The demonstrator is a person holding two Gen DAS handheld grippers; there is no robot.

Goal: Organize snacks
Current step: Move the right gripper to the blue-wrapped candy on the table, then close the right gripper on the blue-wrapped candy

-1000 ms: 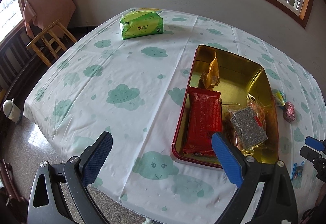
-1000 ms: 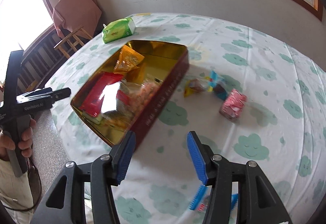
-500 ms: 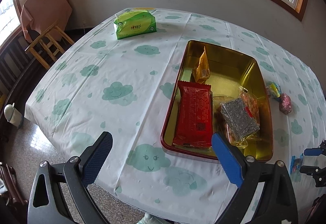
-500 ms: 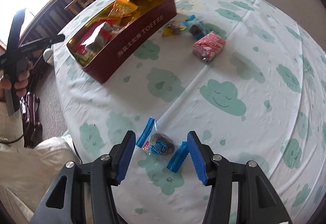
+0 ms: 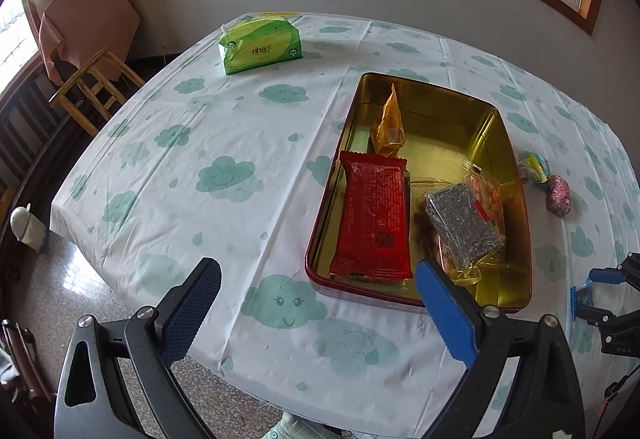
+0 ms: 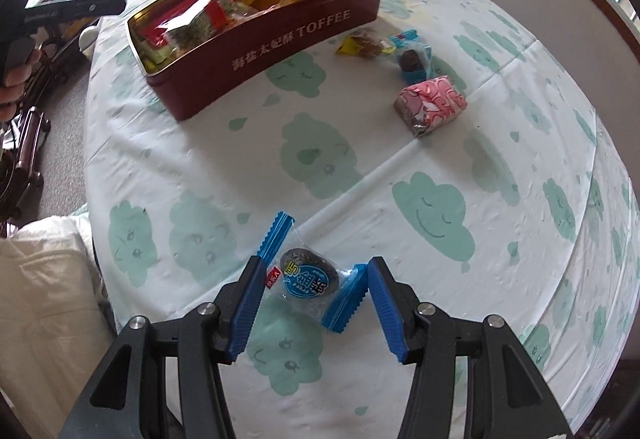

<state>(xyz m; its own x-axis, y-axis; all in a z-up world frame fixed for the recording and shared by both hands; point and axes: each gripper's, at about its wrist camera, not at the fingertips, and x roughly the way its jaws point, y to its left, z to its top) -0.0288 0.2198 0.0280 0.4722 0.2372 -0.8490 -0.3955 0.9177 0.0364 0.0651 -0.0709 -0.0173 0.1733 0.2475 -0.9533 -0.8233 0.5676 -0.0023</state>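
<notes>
Now that the right gripper (image 6: pixel 316 297) has been lowered astride the blue-wrapped snack (image 6: pixel 310 275), jaws spread, pickup is set; left gripper (image 5: pixel 316 313) is held spread, empty.

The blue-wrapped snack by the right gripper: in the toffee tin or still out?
Out. The blue-wrapped snack lies flat on the tablecloth, between the open right gripper, apart from the toffee tin.

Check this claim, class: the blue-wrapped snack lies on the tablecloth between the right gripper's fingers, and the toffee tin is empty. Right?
Not quite. The toffee tin already holds several snack packets, as the right wrist view shows. The blue-wrapped snack does lie on the tablecloth between the right gripper's fingers.
</notes>
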